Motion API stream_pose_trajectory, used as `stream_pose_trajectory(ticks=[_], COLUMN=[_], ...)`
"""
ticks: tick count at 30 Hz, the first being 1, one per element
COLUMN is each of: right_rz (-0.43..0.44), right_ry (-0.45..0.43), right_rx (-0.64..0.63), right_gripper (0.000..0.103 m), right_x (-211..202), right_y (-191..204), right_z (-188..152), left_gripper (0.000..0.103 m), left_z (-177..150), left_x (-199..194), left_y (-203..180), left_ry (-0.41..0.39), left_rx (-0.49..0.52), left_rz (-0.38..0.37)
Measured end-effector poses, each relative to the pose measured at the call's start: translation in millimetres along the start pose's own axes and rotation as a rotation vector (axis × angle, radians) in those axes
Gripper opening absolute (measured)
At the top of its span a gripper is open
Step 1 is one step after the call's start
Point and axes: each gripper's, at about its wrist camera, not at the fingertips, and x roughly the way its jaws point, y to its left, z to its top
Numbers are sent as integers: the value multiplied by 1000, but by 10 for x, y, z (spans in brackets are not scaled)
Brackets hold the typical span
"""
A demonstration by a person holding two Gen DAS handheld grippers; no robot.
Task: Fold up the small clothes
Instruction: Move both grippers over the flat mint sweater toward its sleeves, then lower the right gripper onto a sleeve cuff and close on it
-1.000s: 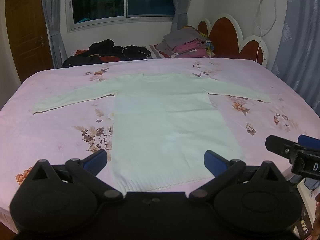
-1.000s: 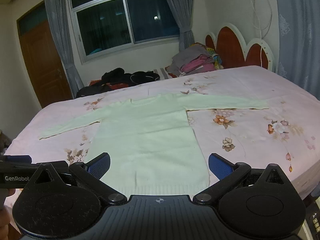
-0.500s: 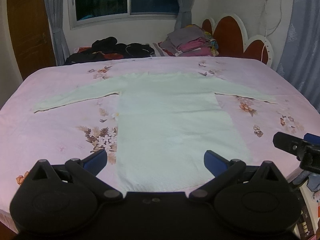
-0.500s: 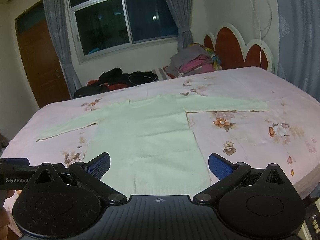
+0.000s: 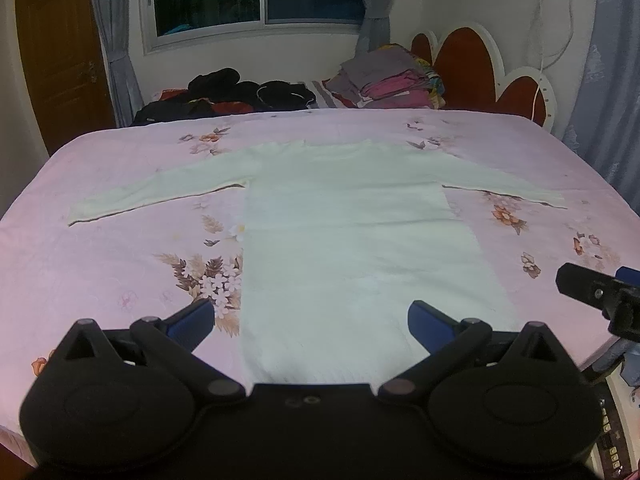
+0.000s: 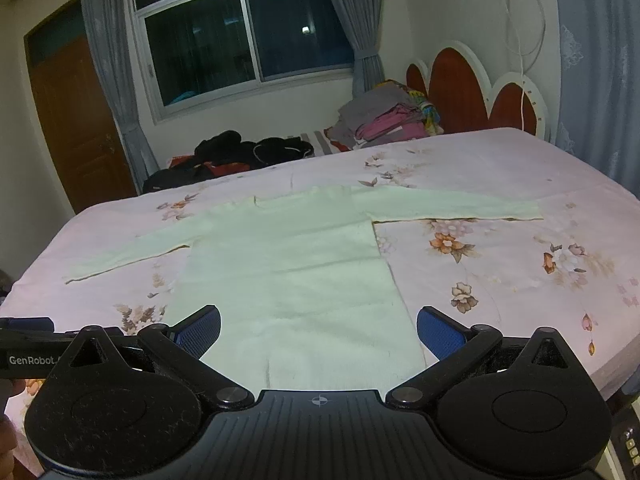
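A pale cream long-sleeved sweater (image 5: pixel 352 240) lies flat on the pink floral bed (image 5: pixel 100 264), both sleeves spread out sideways; it also shows in the right wrist view (image 6: pixel 292 280). My left gripper (image 5: pixel 310 318) is open and empty, hovering over the sweater's hem at the near bed edge. My right gripper (image 6: pixel 318 330) is open and empty, also above the hem. The right gripper's body (image 5: pixel 600 292) shows at the right of the left wrist view, and the left gripper's body (image 6: pixel 28 356) at the left of the right wrist view.
A stack of folded clothes (image 5: pixel 392 80) and a heap of dark clothes (image 5: pixel 228 94) lie at the bed's far side below the window. A red and white headboard (image 5: pixel 480 68) stands at the right. A wooden door (image 5: pixel 60 60) is at the left.
Both grippers have moved slightly forward over the bed, so the sweater's hem sits lower in each view. Both stay open and the sweater has not moved.
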Motion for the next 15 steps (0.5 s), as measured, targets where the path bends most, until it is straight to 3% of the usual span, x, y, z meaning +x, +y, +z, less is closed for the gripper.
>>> stream_pose_trajectory(ticks=[15], right_rz=[-52], right_ry=[-2], right_rx=[13], right_gripper=[103], right_x=[495], right_y=[-232], right_z=[218], left_gripper=[103], left_z=[266], left_x=[444], left_y=[70], left_ry=[17], left_rx=[-18], left_rz=[30])
